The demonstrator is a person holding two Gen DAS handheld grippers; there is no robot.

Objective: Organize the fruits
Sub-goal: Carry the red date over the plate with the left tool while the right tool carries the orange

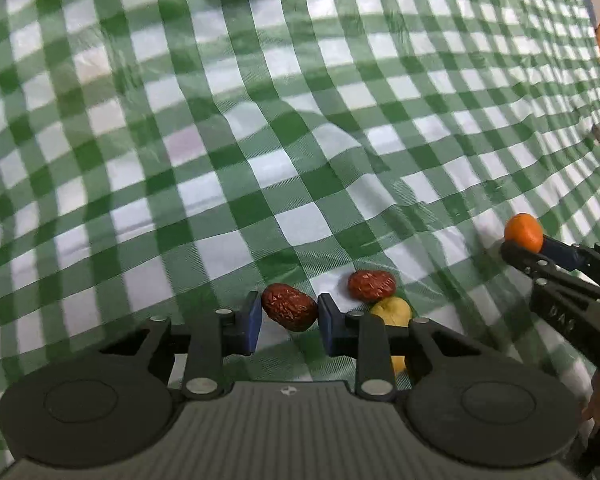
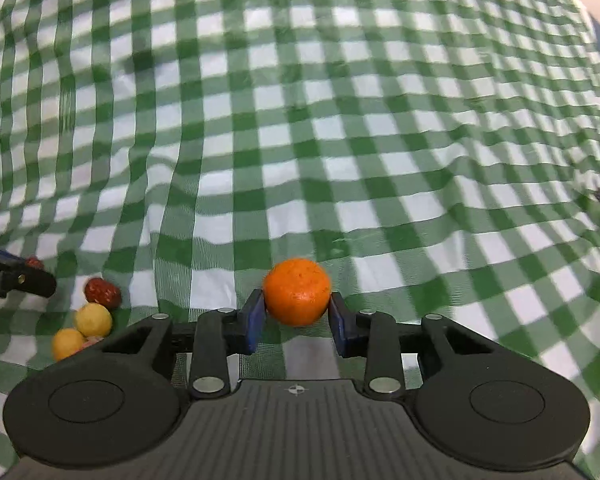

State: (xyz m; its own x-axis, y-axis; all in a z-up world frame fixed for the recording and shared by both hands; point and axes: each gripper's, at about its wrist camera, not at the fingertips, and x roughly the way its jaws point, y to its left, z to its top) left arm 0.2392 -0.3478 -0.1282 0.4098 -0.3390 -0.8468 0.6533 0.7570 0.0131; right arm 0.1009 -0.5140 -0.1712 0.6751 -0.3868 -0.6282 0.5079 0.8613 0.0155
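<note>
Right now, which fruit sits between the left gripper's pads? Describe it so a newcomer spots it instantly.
On the green checked cloth, find the left gripper. Between its blue pads is a wrinkled dark-red date; its twin lies free beside a yellow fruit.

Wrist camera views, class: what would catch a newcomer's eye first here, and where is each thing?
The bright orange fruit stands out first, pinched between the blue fingers of the right gripper low in the middle of its view. Next comes the wrinkled red date clamped in the left gripper. Beside it a second date and a yellow fruit lie on the green checked cloth that fills both views.
</note>
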